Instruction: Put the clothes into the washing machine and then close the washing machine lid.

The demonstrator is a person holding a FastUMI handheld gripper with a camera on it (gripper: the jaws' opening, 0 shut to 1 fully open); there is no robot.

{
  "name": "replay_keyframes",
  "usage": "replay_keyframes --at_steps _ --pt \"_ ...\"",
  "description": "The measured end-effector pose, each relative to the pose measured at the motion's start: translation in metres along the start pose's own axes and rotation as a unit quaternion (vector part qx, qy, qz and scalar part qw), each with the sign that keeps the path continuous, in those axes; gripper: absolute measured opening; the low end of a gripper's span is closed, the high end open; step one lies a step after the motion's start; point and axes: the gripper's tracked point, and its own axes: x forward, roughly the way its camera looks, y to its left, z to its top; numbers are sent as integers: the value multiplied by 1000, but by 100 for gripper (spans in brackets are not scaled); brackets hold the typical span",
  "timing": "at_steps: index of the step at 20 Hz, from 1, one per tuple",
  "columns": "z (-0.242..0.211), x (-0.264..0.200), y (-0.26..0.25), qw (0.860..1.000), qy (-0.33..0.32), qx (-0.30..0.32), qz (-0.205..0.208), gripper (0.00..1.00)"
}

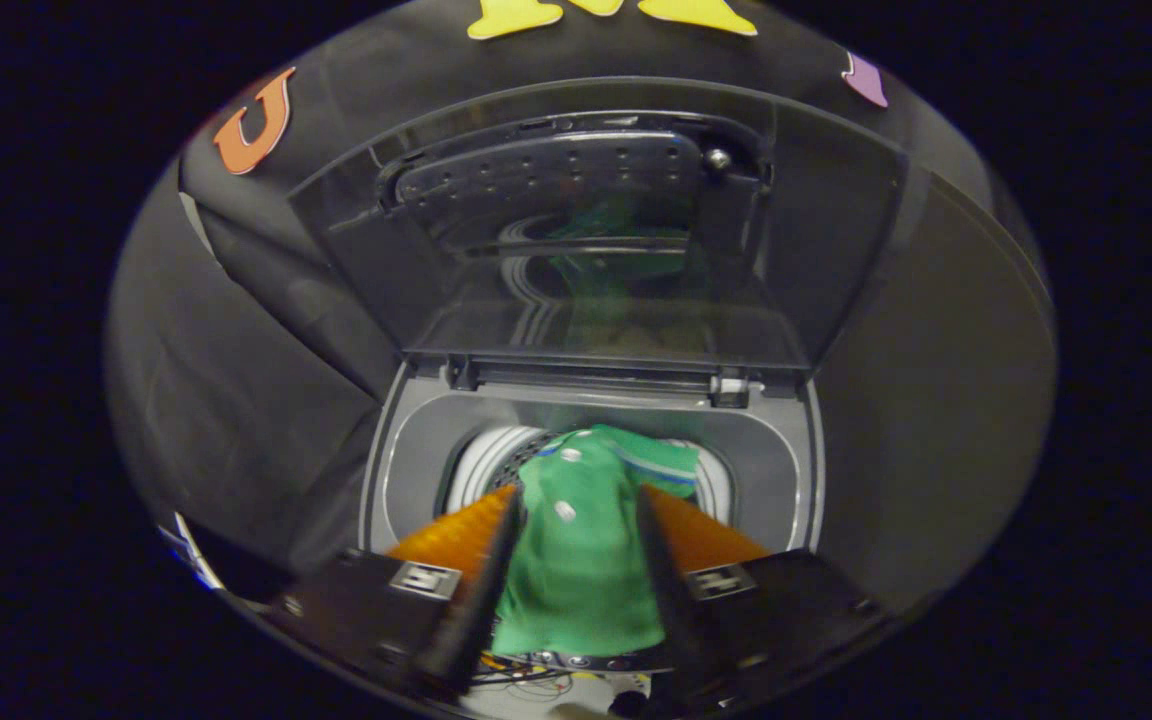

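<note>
While the washing machine [591,480] stands with its lid [596,230] raised upright behind the round drum opening [481,465], the gripper [576,520] is clenched on a green shirt [576,560], both fingers [481,570] pressing its sides. That shirt, with white buttons and a blue-striped collar, hangs above the opening.

A green garment [576,545] with white buttons and a blue-striped collar hangs bunched between the fingers above the washing machine's [786,470] open drum, whose transparent lid [596,250] stands raised upright behind.
</note>
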Motion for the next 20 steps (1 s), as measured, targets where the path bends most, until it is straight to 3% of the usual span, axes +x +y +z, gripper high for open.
replay_keyframes --at_steps 1,10,20 --pt "1 -3 -2 1000 -3 -1 -2 93" --pt "9 -19 -13 999 -28 -7 -14 90" --pt "80 -62 -11 990 -133 -40 -19 90"
